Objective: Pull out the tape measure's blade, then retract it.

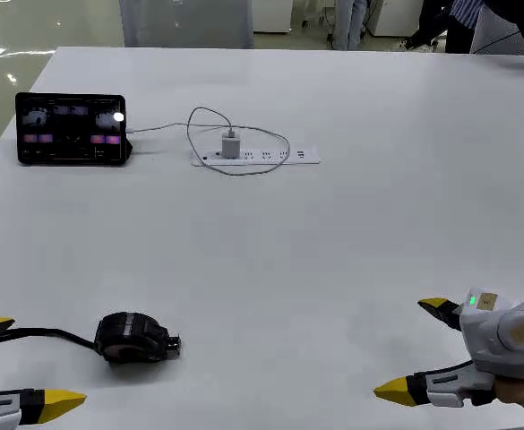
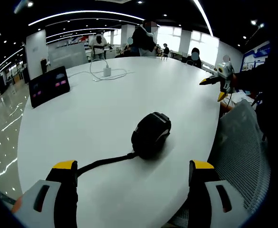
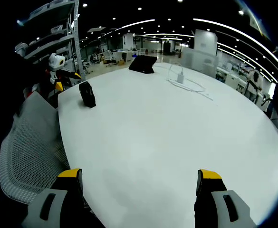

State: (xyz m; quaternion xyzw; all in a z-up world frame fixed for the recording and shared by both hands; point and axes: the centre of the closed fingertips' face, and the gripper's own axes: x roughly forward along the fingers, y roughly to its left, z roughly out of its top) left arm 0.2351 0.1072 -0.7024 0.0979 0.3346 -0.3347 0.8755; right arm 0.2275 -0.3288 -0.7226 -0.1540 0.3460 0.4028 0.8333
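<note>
1. The tape measure (image 1: 132, 338) has a black, rounded case. It lies on the white table (image 1: 333, 224) near the front edge, toward the left in the head view. A black wrist strap (image 1: 51, 336) trails from the case toward the left gripper (image 1: 27, 358).
2. Left gripper: the jaws are spread wide and hold nothing. The case sits just beyond the tips, and the strap ends close beside one tip. Whether strap and tip touch cannot be told.
3. Right gripper (image 1: 414, 349): the jaws are likewise apart and empty, well away from the case on the right.
4. A small tab (image 1: 177, 342) projects from the side of the case that faces the right gripper. It is probably the blade's end hook, but it is too small to confirm.
5. Handling (judgement):
   - The case looks hard, compact and fairly dense.
   - Its smooth curved shell may slip or twist, so it is best clamped across the flat sides.
   - The strap is limp and gives no control.
   - The blade would be thin, springy and easily kinked, so it should be pinched at the tab with the fingertips only.
   - Spring return may snap back, so it should be fed in slowly.
6. The tablet (image 1: 71, 129) and the power strip (image 1: 254, 156) lie far across the table, well apart from the work.
</note>
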